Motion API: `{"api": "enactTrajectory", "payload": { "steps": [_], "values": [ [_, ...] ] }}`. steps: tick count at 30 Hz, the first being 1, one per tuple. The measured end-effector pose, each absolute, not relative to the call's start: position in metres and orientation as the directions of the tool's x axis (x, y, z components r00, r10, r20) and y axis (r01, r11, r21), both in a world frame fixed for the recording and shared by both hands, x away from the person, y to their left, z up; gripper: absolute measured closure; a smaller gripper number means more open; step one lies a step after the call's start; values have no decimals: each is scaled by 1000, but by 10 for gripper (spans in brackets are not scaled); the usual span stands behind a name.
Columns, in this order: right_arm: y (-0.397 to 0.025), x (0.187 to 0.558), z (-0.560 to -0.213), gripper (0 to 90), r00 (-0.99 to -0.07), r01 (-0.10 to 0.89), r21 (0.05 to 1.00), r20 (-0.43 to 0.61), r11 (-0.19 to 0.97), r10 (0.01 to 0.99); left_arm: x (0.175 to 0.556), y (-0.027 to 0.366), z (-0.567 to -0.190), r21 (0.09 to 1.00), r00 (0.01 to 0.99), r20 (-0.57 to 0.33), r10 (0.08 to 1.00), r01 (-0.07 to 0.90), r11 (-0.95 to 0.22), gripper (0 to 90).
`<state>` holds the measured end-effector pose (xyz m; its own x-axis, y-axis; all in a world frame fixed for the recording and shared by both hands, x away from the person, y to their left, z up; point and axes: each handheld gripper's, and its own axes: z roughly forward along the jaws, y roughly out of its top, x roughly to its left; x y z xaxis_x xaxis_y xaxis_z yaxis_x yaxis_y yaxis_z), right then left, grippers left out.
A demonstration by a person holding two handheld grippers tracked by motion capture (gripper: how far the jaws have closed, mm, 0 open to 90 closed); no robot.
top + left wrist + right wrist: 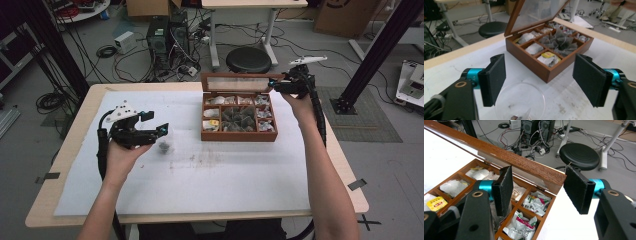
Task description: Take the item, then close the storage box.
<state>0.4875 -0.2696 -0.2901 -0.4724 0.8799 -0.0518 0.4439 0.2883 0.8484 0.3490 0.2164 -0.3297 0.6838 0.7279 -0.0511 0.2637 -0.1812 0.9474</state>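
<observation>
The right gripper (276,85), jaws spread, sits at the hinged lid (524,163) of the brown wooden tea box (239,136). The left gripper (157,125), jaws also spread, hovers over a clear glass cup (520,102). Next, I'd guess, comes picking a tea bag.

My light wooden table (75,150), covered by a white sheet (200,185), stands on grey floor (45,145). Beyond it I see a round black stool (248,59), a black computer tower (159,37), tangled cables (130,65), and cardboard boxes (342,17).
</observation>
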Motion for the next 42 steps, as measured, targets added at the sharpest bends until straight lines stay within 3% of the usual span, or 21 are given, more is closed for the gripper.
{"api": "enactTrajectory", "payload": {
  "steps": [11, 42],
  "values": [
    [-270, 486, -292, 414, -473, 446, 848, -48, 286, 880, 342, 210, -312, 972, 730, -36, 682, 184, -145, 242],
    [-269, 485, -292, 414, -472, 450, 844, -51, 290, 880, 345, 210, -315, 969, 742, -47, 669, 197, -150, 242]
  ]
}}
